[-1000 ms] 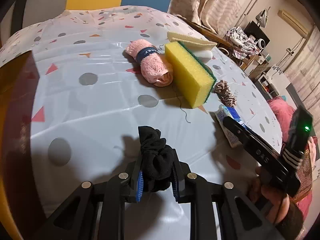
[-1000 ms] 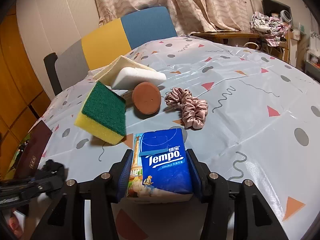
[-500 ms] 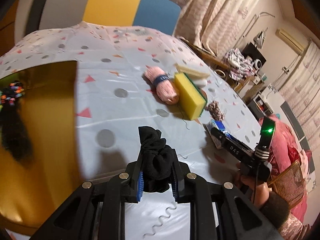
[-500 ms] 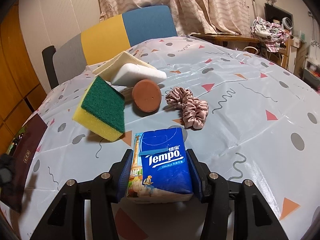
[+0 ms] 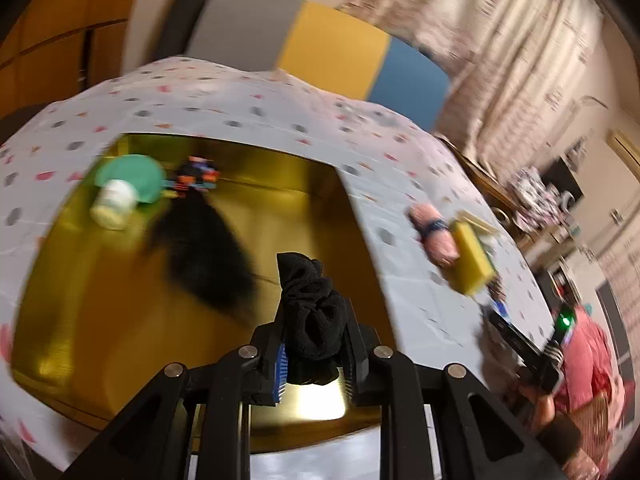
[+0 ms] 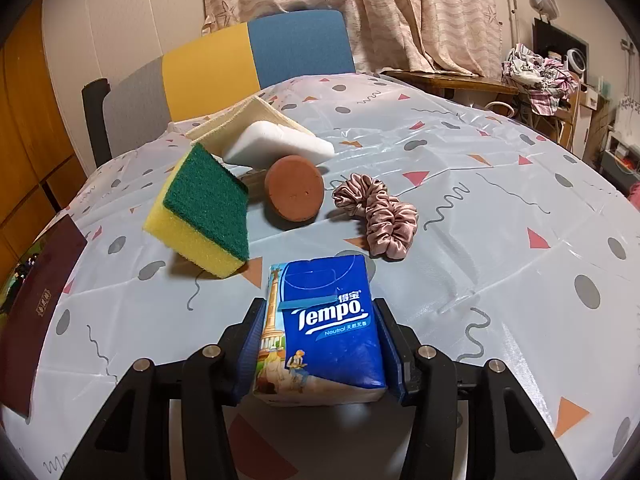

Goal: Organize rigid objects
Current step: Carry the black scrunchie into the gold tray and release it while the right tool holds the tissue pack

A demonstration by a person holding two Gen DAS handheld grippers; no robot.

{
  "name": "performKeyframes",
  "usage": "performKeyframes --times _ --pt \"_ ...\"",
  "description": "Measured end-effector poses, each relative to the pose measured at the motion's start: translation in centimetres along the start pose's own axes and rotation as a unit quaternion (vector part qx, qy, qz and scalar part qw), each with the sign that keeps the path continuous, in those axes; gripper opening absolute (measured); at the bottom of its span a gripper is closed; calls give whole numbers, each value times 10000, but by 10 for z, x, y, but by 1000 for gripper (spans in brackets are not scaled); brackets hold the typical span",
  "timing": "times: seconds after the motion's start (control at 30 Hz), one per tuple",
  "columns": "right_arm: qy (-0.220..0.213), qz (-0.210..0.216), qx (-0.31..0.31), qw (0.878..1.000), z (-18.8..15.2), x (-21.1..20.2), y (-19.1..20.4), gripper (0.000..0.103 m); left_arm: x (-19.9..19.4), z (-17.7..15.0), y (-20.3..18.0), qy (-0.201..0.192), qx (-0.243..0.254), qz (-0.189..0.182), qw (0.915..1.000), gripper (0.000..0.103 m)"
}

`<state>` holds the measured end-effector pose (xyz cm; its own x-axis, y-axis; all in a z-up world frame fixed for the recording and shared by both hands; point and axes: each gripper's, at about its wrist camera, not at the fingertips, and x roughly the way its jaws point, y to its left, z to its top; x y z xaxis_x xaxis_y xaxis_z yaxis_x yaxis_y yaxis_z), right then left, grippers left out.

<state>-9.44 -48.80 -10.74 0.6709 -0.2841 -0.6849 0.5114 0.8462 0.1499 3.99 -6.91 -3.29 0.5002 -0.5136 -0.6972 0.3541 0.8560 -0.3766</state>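
Observation:
My left gripper [image 5: 314,354] is shut on a bunched black scrunchie [image 5: 310,310], held above a gold-lined box [image 5: 120,320] on the table. Inside that box lie a black hair piece [image 5: 200,248], a green lid [image 5: 132,176], a small white jar [image 5: 114,204] and a colourful clip [image 5: 196,176]. My right gripper [image 6: 320,340] is shut on a blue Tempo tissue pack [image 6: 324,328], low over the patterned tablecloth. Beyond the pack sit a yellow-green sponge [image 6: 204,216], a brown disc [image 6: 295,190], a white sponge [image 6: 280,144] and a pink satin scrunchie [image 6: 380,216].
A rolled pink towel [image 5: 436,236] lies beside the sponge [image 5: 472,260] in the left wrist view. A dark red box lid [image 6: 36,304] rests at the table's left edge. A beige cloth [image 6: 244,120] is under the white sponge. A grey, yellow and blue chair [image 6: 248,60] stands behind the table.
My left gripper has swung left and risen with the black scrunchie, from over the tablecloth to above the gold box. The right gripper has stayed put with the tissue pack.

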Motion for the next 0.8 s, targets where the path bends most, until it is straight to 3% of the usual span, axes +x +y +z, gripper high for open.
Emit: performKeyframes --times 0.37,0.53,0.8 --pt "34 -82 -78 9999 1 1 3 52 1 26 80 -51 -515 848 9951 21" --pt "60 -101 -80 9999 0 -2 4 52 12 28 100 79 -627 1281 9897 41" --pt "-6 91 -83 9999 -9 -27 23 52 2 19 97 -110 -463 1470 9880 46"
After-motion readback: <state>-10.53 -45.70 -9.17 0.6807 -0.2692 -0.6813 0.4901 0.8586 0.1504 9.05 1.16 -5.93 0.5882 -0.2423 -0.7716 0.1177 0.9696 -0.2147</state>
